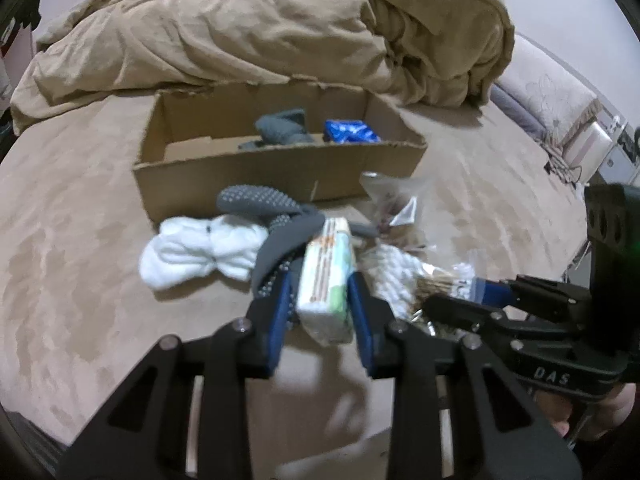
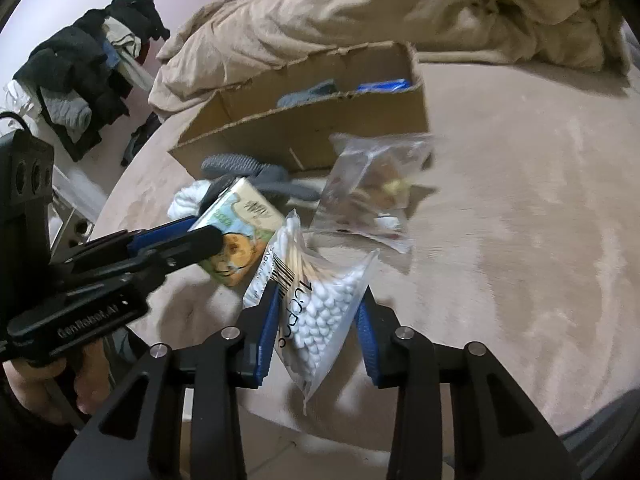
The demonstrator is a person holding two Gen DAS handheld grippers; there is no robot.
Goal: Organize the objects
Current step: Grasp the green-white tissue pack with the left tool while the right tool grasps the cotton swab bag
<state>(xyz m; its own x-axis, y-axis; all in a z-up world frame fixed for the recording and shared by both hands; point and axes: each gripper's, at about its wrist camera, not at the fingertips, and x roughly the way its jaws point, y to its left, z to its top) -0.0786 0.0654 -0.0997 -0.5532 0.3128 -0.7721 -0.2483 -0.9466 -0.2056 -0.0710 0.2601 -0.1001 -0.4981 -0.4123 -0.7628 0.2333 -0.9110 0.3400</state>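
Left wrist view: tan blanket [image 1: 280, 28] heaped at the far side of the bed [image 1: 80, 260], with a cardboard box [image 1: 276, 168] in front of it. Inside the box, a grey sock [image 1: 282, 130] and a blue packet [image 1: 350, 131]. Just before the box's near wall lie a dotted grey sock [image 1: 260, 202], a white sock bundle [image 1: 200, 252] and a clear bag of small bits [image 1: 394, 204], all close together.

Left gripper [image 1: 323, 300]: fingers narrowed onto a tissue pack [image 1: 326, 276], one blue pad on each long side; the pack stands on edge between them, its near end past the pads. Right gripper [image 1: 472, 300] enters from the right, fingers at the bag of cotton swabs [image 1: 400, 276].

Right wrist view: swab bag [image 2: 320, 304] sits between the right gripper's [image 2: 318, 312] pads, both pads touching the plastic, bag tilted with its lower corner hanging toward the camera. Left gripper [image 2: 192, 236] comes in from the left, clamped on the tissue pack [image 2: 240, 232].

Only this view shows the pack's printed face, the pile of dark clothes [image 2: 88, 72] off the bed, and the clear bag [image 2: 372, 188] in full. Only the left view shows the box floor.
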